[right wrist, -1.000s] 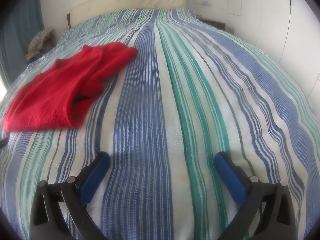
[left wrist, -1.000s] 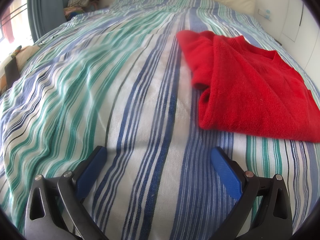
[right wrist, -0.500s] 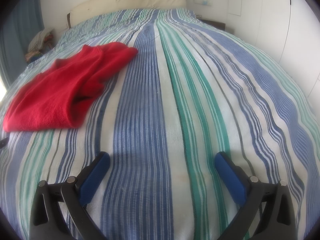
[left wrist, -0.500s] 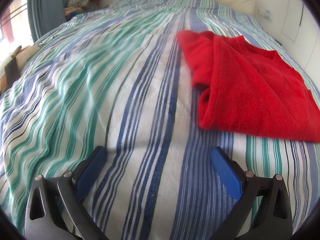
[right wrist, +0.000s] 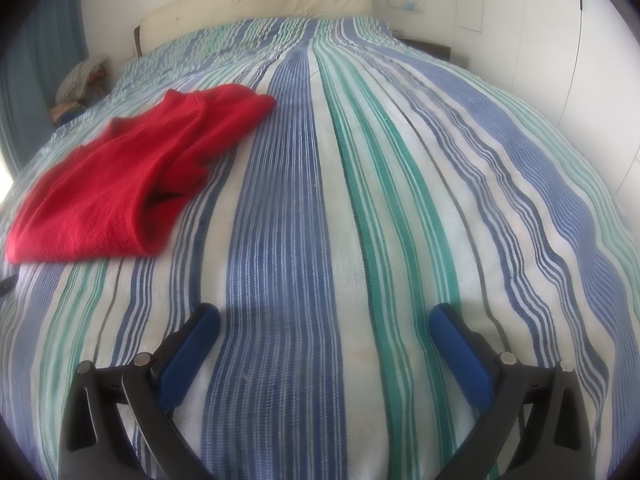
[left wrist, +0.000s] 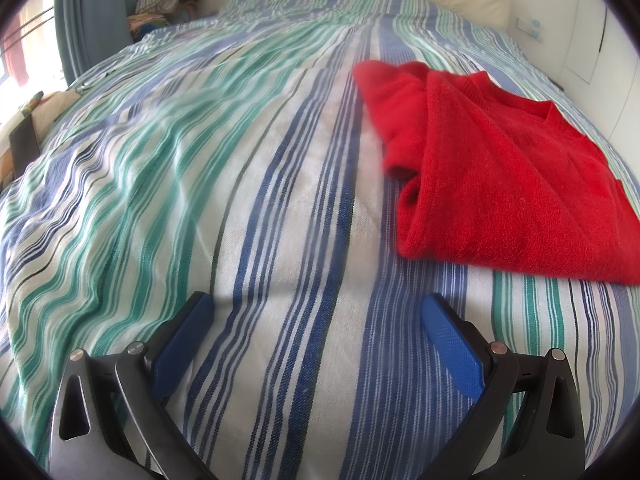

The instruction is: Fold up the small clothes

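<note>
We hold the left gripper (left wrist: pixel 316 312) and right gripper (right wrist: pixel 324 322) low over the striped bed (left wrist: pixel 248 184), fingers (left wrist: pixel 188 336) of both spread apart and empty. The folded red sweater (left wrist: pixel 500 176) lies on the bed between the two grippers, apart from both.

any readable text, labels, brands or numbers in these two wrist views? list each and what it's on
None readable in either view.
Red sweater: no tag or print showing.
Striped bedspread: pattern only.
Wall plate with small blue marks: too small and blurred to read.
Left gripper and right gripper: no markings visible.
</note>
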